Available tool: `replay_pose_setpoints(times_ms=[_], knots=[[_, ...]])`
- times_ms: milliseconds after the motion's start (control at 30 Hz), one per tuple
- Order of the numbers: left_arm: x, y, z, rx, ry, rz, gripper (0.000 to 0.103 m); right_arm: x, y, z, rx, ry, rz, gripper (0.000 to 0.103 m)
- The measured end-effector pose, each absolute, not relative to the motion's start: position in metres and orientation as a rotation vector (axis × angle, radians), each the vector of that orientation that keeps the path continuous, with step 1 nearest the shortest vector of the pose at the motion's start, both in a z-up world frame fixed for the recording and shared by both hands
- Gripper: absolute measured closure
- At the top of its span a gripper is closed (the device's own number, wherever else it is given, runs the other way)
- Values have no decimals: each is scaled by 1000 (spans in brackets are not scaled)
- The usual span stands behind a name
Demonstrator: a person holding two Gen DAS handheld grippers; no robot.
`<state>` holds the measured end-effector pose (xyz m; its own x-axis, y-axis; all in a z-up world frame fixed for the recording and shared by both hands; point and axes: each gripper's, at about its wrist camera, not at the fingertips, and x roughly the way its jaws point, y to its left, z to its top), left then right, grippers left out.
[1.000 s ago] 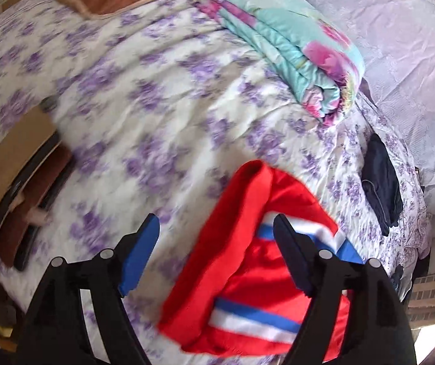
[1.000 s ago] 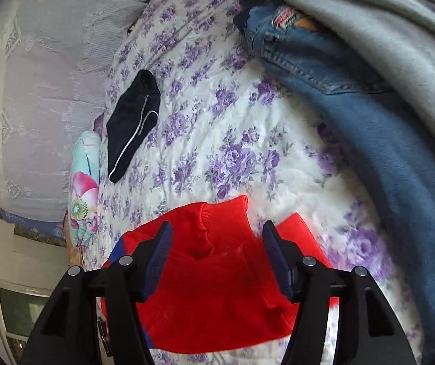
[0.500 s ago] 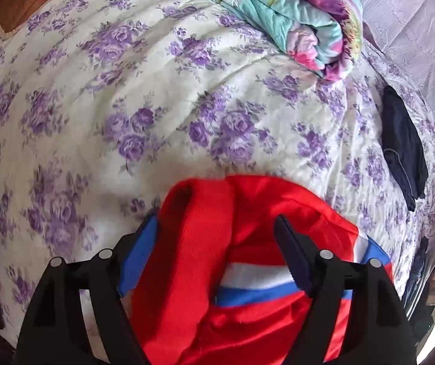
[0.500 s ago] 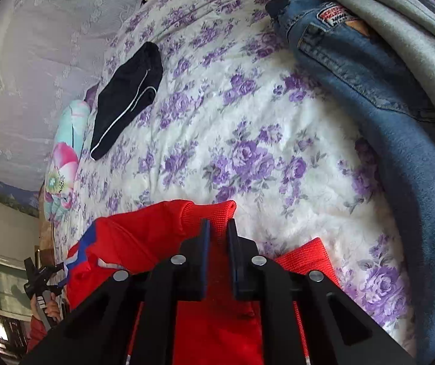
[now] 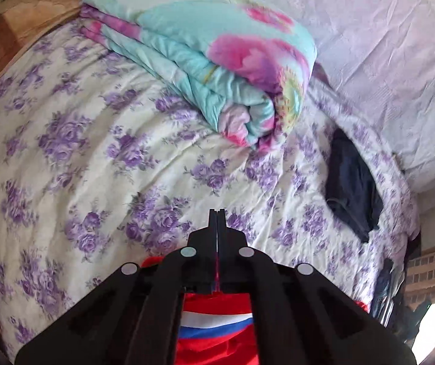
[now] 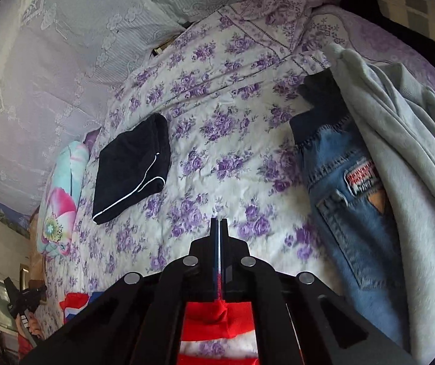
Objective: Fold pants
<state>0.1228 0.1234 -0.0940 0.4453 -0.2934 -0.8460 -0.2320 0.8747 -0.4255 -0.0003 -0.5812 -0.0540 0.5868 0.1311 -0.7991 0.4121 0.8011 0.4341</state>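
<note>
Both jaws have just clamped: the left hand-held gripper is pinched tight on the red pants, and the right hand-held gripper grips their red fabric too. The pants hang under both, low over the floral bed.

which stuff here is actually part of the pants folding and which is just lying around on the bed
In the job:
- red pants
- left gripper, shut on the red fabric
- right gripper, shut on it too

Lying about:
- folded floral quilt
- folded dark garment
- blue jeans
- grey garment
</note>
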Motion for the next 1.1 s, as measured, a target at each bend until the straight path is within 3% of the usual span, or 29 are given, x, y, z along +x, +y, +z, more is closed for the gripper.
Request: replay_pose_setpoints(times_ms=[33,67,100,167,267,533,567,600,633,667,800,1100], knots=[[126,118,-99,-512,1157,-37,94,6,-583,-55,636,964,-170,97],[127,114,-106,-480,1197,-33,74,9,-582,-58,650,981,-138,92],[124,111,-112,-444,1220,-24,54,10,-579,-62,663,1002,-108,67],[109,112,-121,-387,1229,4,43,4,-571,-71,642,1035,-82,35],[97,119,-137,-417,1266,-3,42,-11,-564,-92,625,1093,-105,36],[97,102,-169,-447,1308,11,35,-51,-584,-145,922,1124,-155,36],[97,97,-169,-435,1298,5,48,-51,-579,-149,915,1136,-148,41],[97,91,-166,-424,1287,-16,58,-51,-569,-151,884,1151,-137,56],[96,88,-160,-417,1268,-31,62,-50,-559,-149,845,1164,-119,64],[95,86,-154,-413,1252,-43,67,-49,-550,-146,809,1172,-96,80],[82,82,-120,-385,1157,-82,73,-61,-540,-116,816,1101,-52,85],[67,104,-78,-521,1061,-123,73,-94,-600,-36,1162,893,-58,85]])
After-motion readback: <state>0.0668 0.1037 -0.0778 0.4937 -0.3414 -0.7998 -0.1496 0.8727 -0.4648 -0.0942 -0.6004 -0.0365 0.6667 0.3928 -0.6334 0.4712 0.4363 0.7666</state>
